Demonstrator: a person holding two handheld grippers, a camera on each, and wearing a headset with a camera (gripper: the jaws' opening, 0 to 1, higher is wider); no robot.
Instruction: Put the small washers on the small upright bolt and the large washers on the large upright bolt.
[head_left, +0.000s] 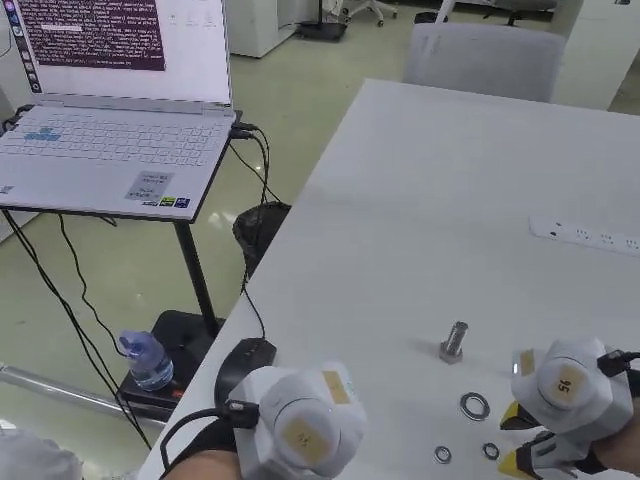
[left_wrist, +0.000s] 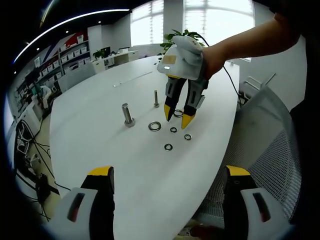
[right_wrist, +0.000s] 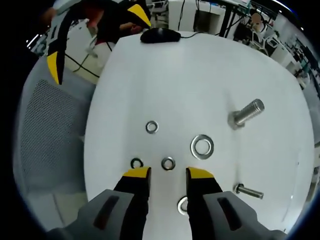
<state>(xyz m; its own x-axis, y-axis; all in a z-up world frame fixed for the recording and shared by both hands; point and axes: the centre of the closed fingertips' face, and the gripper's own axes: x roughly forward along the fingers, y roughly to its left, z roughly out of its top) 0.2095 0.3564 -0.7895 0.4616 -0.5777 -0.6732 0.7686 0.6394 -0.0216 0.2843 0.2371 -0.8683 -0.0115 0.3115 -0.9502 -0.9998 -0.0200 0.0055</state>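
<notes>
An open-plan office with a pale green floor, shelving and bright windows surrounds a long white surface (head_left: 450, 200). An open silver laptop (head_left: 110, 140) sits on a stand beside it, a white power strip (head_left: 585, 236) lies toward its far right, and a black computer mouse (head_left: 245, 365) rests at its near corner. The large upright steel bolt (head_left: 454, 342) stands on its hex head, and the small upright steel bolt (left_wrist: 156, 98) stands apart from it; neither has a washer on it. Loose and flat near them lie a large flat steel washer (head_left: 474, 405) close to the big bolt, what looks like a second large washer (right_wrist: 182, 206) partly hidden under the right tool (left_wrist: 177, 119), and three small steel washers (left_wrist: 173, 129) scattered near one another. The right tool hovers tips-down over this cluster, its yellow-tipped jaws apart and holding nothing. The left tool (left_wrist: 167, 172) hangs at the near edge of the surface, its jaws spread wide and equally empty. The washers look thin, rigid, light and smooth, and lying flat on a slick top they will probably skate or flip rather than lift cleanly. The likeliest hold is a pinch across the outer rim with the jaw tips low against the surface, using only modest force. The bolts rest only on their heads, so a sideways knock could topple them; each washer should probably come straight down over the threads.
</notes>
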